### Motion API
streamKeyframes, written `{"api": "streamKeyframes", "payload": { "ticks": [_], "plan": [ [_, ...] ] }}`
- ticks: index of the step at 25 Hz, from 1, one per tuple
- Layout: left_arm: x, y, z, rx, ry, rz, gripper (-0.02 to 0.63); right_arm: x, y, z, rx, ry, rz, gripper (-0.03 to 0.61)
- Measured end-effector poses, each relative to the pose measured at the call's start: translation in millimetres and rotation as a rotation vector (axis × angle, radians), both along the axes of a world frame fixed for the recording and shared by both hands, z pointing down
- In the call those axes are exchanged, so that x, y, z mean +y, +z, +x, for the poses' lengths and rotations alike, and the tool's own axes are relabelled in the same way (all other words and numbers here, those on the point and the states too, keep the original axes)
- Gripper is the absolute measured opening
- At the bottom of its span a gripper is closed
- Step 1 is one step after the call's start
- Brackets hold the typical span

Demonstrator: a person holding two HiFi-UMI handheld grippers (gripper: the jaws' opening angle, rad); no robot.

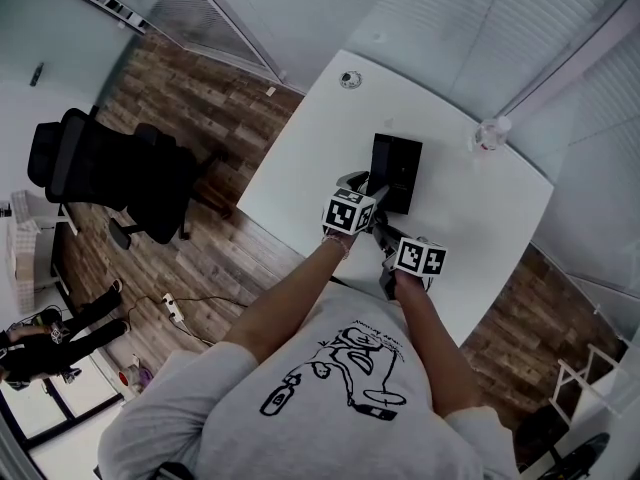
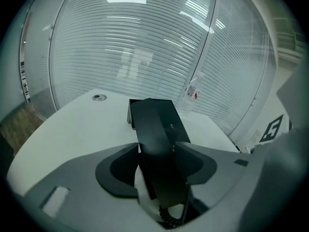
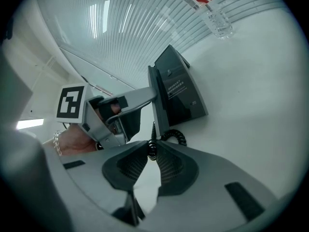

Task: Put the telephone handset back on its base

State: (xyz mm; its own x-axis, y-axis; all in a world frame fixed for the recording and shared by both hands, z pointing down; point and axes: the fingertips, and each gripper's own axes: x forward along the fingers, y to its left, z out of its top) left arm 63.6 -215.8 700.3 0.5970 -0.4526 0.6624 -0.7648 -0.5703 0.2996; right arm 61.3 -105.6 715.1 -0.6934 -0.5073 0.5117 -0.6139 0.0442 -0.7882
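The black telephone base (image 1: pixel 398 168) stands on the white table (image 1: pixel 480 228). In the left gripper view the black handset (image 2: pixel 161 173) runs lengthwise between my jaws toward the base (image 2: pixel 154 115), and my left gripper (image 2: pixel 157 151) is shut on it from both sides. From the right gripper view the handset (image 3: pixel 153 98) sits along the base's (image 3: pixel 181 93) left edge, with the left gripper (image 3: pixel 123 112) reaching onto it. My right gripper (image 3: pixel 150 151) is shut on the black coiled cord (image 3: pixel 169 137), just in front of the base. In the head view both grippers, left (image 1: pixel 362 181) and right (image 1: pixel 385 236), sit at the base's near end.
A clear plastic water bottle (image 1: pixel 490 133) stands near the table's far right edge, close to the glass wall with blinds. A round cable grommet (image 1: pixel 349 79) sits at the table's far left corner. A black office chair (image 1: pixel 110 173) stands on the wooden floor to the left.
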Motion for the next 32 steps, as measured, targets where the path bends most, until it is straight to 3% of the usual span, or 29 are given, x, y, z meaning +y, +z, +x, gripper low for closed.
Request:
{"api": "streamKeyframes", "payload": {
  "ticks": [7,13,17,32],
  "plan": [
    [-2.6,0.1,2.7,0.02,-0.008,-0.015,0.213,1.1,-0.3,0.5,-0.002,0.005,0.001,0.046],
    [-7.4,-9.3,0.5,-0.06,-0.009,0.037,0.206,-3.1,-5.1,-5.1,-0.021,-0.007,0.015,0.047],
    [-7.7,-4.4,-4.4,-0.105,-0.029,0.029,0.207,-2.1,-4.1,-8.1,-0.025,-0.012,0.005,0.047],
    [-19.6,-2.2,3.9,-0.115,-0.051,0.037,0.213,-12.5,-0.1,2.5,-0.021,0.022,0.0,0.048]
  ]
}}
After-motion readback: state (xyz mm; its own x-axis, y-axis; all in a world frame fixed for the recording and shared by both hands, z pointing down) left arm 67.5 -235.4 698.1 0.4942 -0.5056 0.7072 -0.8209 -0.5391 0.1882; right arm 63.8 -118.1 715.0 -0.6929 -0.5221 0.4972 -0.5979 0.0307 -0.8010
